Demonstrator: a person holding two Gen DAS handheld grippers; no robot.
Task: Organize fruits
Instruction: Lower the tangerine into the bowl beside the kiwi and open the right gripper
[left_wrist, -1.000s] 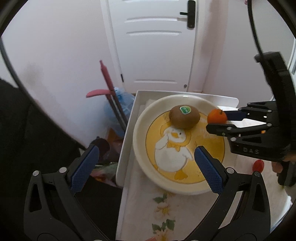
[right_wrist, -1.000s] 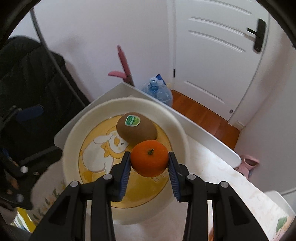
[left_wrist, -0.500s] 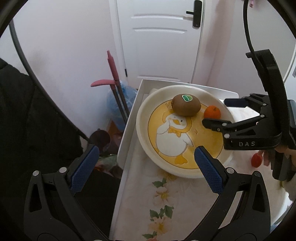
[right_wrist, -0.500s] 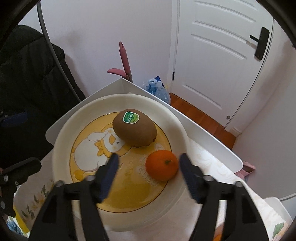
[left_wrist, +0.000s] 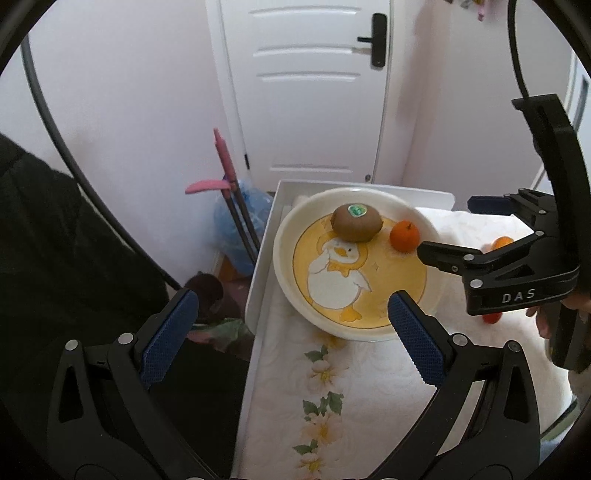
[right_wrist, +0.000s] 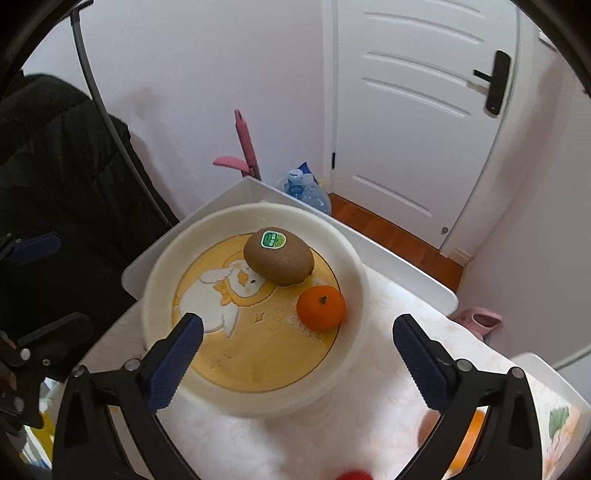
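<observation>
Your right gripper (right_wrist: 295, 354) is opening wide with nothing between its jaws, your left gripper (left_wrist: 291, 332) is spread and empty, and the duck plate (right_wrist: 354, 273) holds one kiwi (right_wrist: 279, 255) and one mandarin (right_wrist: 320, 308), just apart, on the table (left_wrist: 369, 387).

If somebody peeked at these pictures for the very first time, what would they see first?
Probably the round cream plate with a yellow middle and a white cartoon duck, sitting on the flowery tablecloth. On it lie a fuzzy brown kiwi with a green sticker and, beside it, a small orange tangerine. The right gripper hangs over the plate, its jaws opening, nothing between them.
</observation>
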